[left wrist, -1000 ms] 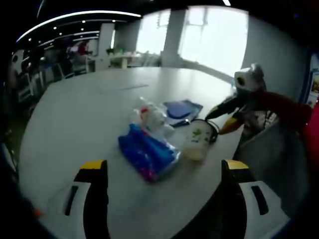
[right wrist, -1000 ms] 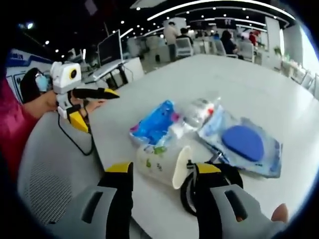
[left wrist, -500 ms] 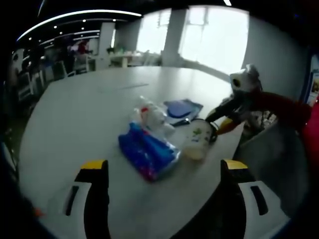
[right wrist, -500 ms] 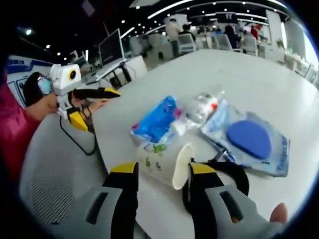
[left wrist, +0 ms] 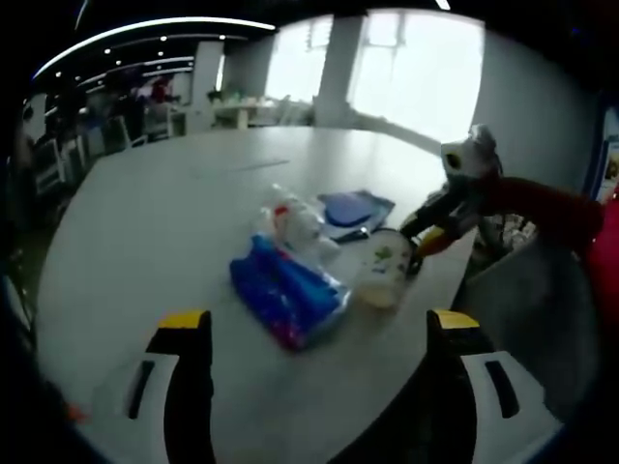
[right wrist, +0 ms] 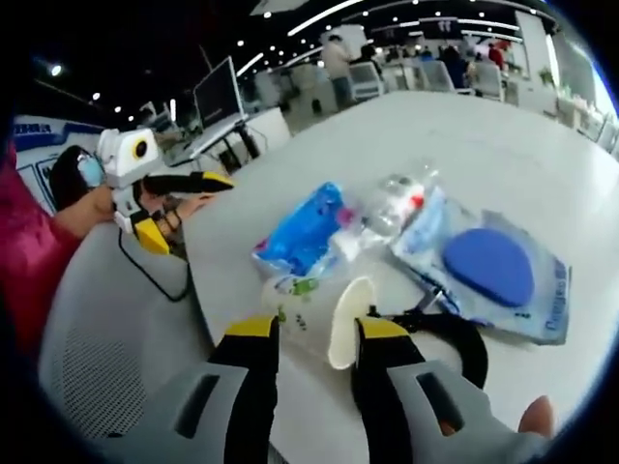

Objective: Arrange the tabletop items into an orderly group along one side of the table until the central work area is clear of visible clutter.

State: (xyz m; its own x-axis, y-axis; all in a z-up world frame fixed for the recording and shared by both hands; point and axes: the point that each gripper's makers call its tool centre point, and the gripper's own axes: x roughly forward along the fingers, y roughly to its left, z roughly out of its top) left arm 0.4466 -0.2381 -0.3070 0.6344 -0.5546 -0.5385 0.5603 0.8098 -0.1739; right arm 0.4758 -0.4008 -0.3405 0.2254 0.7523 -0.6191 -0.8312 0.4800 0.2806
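Currently, R gripper (right wrist: 314, 333) has its jaws narrowed around a paper cup (right wrist: 314, 319) lying on its side near the table (right wrist: 503, 145) edge; yellow tips sit on either side of the cup body, appearing to touch it, cup mouth pointing right in the right gripper view. Cup is white w/ small green print. In the left gripper view the same cup (left wrist: 383, 274) lies at the near-right table (left wrist: 145, 222) edge w/ the R gripper (left wrist: 426, 227) reaching onto it from the right.

L gripper (left wrist: 314, 333): jaws wide apart, holding nothing, hovering off the table edge, well apart from the items. It also shows at left in the right gripper view (right wrist: 184, 198), held by a hand (right wrist: 97, 203) w/ a red sleeve.

Item cluster, all touching or overlapping:
- Blue packet (right wrist: 305, 232) just beyond the cup, touching it; seen as (left wrist: 288, 295) in the left gripper view.
- Clear plastic bag w/ red-and-white contents (right wrist: 392, 208) next to the blue packet; (left wrist: 290, 224) in the other view.
- Clear pouch holding a dark-blue oval pad (right wrist: 488, 266), flat on the table, right of the bag; (left wrist: 353, 211) in the left gripper view.
- Black loop (strap or cable, cannot tell) (right wrist: 455, 333) just right of the cup, by the R jaw.

Bkgd: office desks, chairs, monitor (right wrist: 215, 92), people at far end.
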